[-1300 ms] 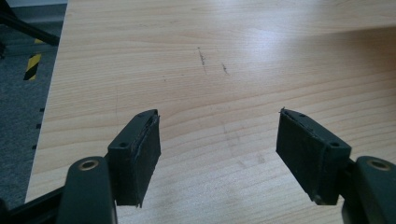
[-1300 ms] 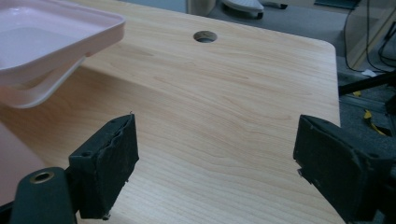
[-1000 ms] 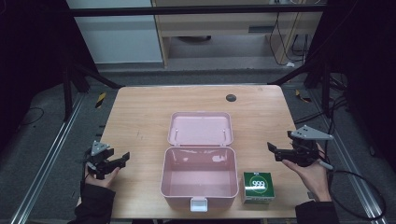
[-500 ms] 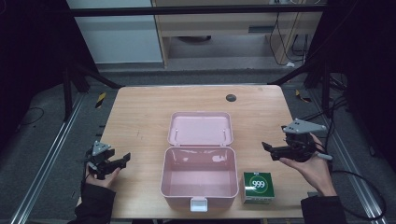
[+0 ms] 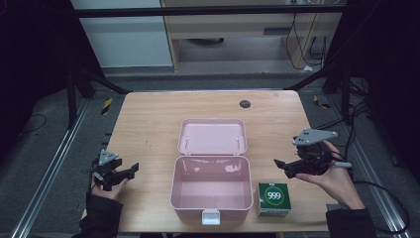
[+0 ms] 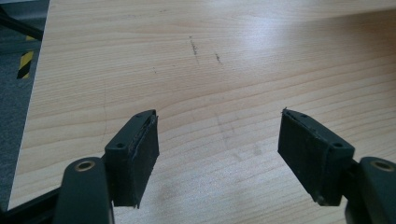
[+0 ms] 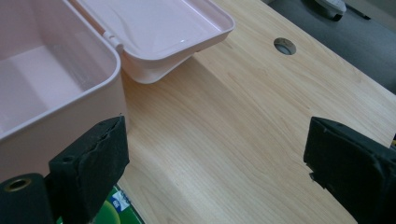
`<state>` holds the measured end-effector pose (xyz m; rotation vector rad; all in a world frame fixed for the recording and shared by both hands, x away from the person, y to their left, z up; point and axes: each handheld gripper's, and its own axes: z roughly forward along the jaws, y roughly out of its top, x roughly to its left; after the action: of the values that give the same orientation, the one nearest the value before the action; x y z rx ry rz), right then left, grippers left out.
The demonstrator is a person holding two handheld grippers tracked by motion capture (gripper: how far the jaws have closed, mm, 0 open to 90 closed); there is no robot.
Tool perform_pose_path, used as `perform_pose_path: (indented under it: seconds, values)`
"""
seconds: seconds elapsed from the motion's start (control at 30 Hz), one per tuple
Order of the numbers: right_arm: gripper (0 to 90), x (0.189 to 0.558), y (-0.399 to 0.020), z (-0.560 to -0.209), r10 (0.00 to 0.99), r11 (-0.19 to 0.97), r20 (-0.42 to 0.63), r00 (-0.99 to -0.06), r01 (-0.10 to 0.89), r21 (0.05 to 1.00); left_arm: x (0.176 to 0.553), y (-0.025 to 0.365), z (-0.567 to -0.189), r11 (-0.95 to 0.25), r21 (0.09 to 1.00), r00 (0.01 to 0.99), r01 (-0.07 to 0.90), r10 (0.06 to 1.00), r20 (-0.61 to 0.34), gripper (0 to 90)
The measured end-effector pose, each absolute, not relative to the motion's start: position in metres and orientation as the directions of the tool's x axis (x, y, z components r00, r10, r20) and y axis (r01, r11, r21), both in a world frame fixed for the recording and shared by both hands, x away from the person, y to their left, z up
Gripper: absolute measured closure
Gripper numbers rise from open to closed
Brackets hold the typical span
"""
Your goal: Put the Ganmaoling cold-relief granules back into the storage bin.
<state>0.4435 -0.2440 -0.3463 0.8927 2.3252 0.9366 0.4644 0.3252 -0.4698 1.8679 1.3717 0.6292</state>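
Right gripper [image 5: 283, 168] has just been opening, nothing between its jaws, hovering above the green box [image 5: 274, 198] (left gripper [image 5: 130, 171] gapes, empty too).

The high view looks forward and down from above on the whole light wooden table [image 5: 148, 124], while each gripper view skims close over its boards, the right one sharing the open pink plastic box [image 7: 56, 70].
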Motion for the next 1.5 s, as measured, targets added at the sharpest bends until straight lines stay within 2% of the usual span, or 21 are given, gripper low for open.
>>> perform_pose_path:
  seconds: [0.7,0.97,1.5]
  values:
    - [3.1,0.43,-0.23,-0.349,0.572,0.702,-0.198,-0.796,0.35,0.62,0.465,0.324,-0.471,-0.182,0.782,0.325,0.597,0.945,-0.029,27.9]
    - [2.3,0.424,-0.222,-0.357,0.471,0.778,-0.189,-0.862,0.304,0.55,0.465,0.323,-0.471,-0.185,0.78,0.329,0.598,0.944,-0.028,27.9]
    - [3.0,0.419,-0.212,-0.371,0.406,0.83,-0.173,-0.897,0.283,0.481,0.465,0.323,-0.47,-0.186,0.782,0.33,0.595,0.944,-0.027,27.9]
